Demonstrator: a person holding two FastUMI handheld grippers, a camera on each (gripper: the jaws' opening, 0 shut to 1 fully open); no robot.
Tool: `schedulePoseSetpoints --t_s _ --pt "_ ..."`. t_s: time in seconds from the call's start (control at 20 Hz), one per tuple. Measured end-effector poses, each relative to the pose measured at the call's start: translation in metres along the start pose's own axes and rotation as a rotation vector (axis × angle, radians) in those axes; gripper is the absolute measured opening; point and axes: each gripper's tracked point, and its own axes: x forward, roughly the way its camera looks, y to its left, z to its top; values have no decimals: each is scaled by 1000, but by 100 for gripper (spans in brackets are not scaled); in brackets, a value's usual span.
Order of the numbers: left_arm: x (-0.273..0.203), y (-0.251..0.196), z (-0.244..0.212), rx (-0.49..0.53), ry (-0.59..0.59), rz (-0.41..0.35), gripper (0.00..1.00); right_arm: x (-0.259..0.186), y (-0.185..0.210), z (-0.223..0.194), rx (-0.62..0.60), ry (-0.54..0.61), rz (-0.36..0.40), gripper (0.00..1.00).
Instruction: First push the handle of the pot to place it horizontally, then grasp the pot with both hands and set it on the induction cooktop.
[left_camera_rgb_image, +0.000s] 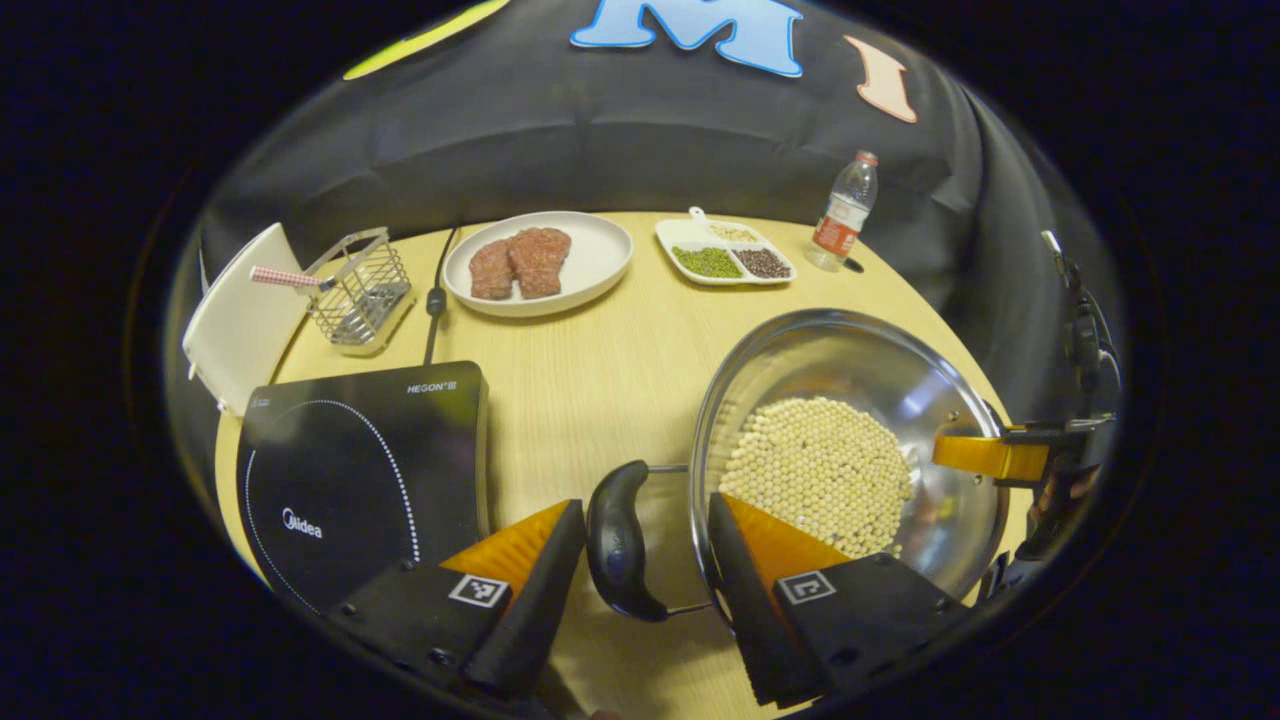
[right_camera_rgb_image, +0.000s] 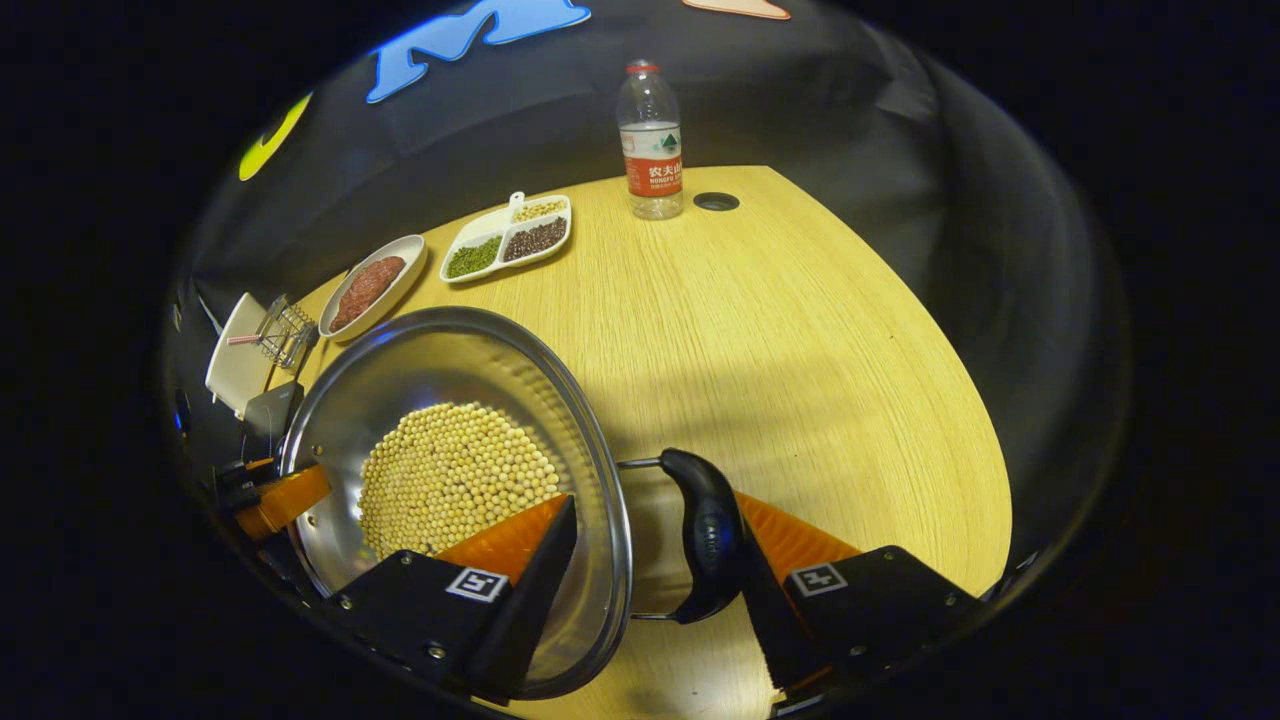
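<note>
A steel pot (left_camera_rgb_image: 900, 370) half full of pale beans (left_camera_rgb_image: 815, 470) sits on the wooden table, right of the black induction cooktop (left_camera_rgb_image: 350, 470). My left gripper (left_camera_rgb_image: 645, 515) is open and straddles the pot's black side handle (left_camera_rgb_image: 618, 540): one finger is outside the handle, the other inside the rim. On the opposite side, my right gripper (right_camera_rgb_image: 655, 525) is open in the same way around the second black handle (right_camera_rgb_image: 705, 535), with one finger over the beans (right_camera_rgb_image: 450, 475). The right gripper (left_camera_rgb_image: 990, 455) also appears across the pot, as does the left gripper (right_camera_rgb_image: 280, 495).
At the back stand a white plate of meat (left_camera_rgb_image: 590, 265), a divided dish of beans (left_camera_rgb_image: 725, 255) and a water bottle (left_camera_rgb_image: 845, 212). A wire basket (left_camera_rgb_image: 360, 290) and a white board (left_camera_rgb_image: 240, 320) sit behind the cooktop; its cord (left_camera_rgb_image: 435, 300) runs between.
</note>
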Motion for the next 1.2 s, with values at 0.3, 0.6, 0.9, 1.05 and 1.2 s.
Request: schedulePoseSetpoints --t_s 0.3,0.6,0.9,1.05,1.2 --pt "3 -2 -4 5 48 -5 72 3 0 -4 62 46 20 70" --pt "3 -2 -5 -4 70 0 63 -5 3 -6 85 67 62 56" --pt "2 -1 -1 0 62 11 60 -19 9 -6 61 64 67 56" --pt "-1 1 3 2 44 12 64 -30 15 -2 64 62 78 56" --pt "-2 3 5 0 30 13 64 -44 21 2 58 51 79 56"
